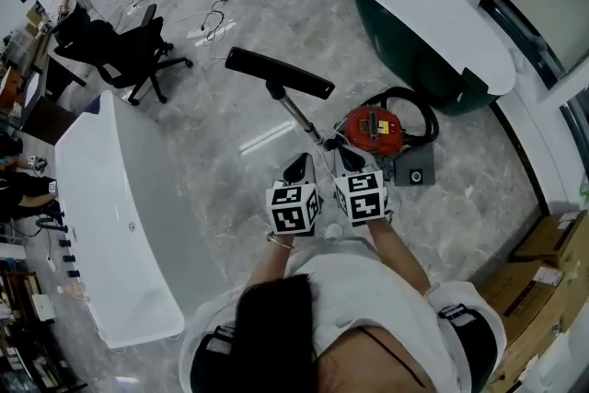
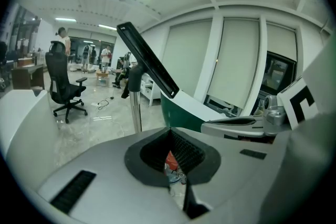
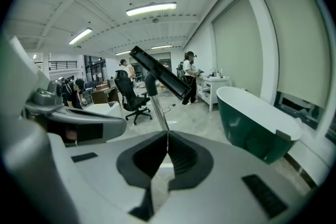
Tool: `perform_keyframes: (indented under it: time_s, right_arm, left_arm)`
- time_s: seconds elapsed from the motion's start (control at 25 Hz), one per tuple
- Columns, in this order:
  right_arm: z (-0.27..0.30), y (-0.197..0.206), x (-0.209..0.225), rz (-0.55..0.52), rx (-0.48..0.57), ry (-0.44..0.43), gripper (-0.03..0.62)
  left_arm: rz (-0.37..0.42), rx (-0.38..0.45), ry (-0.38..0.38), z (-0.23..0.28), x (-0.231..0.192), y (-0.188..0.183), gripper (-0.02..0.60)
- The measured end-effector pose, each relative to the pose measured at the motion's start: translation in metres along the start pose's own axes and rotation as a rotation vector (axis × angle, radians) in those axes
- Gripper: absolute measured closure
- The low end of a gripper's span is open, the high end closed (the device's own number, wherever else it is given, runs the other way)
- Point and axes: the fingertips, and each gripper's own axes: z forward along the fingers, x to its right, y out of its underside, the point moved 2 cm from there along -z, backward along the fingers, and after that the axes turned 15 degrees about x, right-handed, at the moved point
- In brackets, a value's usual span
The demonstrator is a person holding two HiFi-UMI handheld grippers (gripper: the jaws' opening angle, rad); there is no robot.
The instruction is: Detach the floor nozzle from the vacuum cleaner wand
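With left gripper (image 1: 297,167) and right gripper (image 1: 350,159) both pressed together and empty just beside the red vacuum cleaner (image 1: 373,129), spread them first. Grip the floor nozzle (image 1: 279,74) at its neck, out beyond the vacuum cleaner, brace the wand (image 1: 296,113) leading back to it, then pull straight apart.

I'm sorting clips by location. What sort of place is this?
Likely an open-plan office or test lab rather than a home: a white bathtub and a green bathtub stand near an office chair, under strip lights.
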Motion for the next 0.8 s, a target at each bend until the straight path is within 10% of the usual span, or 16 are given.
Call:
perform_keyframes:
  time_s: [0.8]
  right_arm:
    - [0.029, -0.014, 0.006, -0.019, 0.047, -0.099, 0.579]
  left_arm:
    - [-0.049, 0.05, -0.095, 0.017, -0.01, -0.013, 0.578]
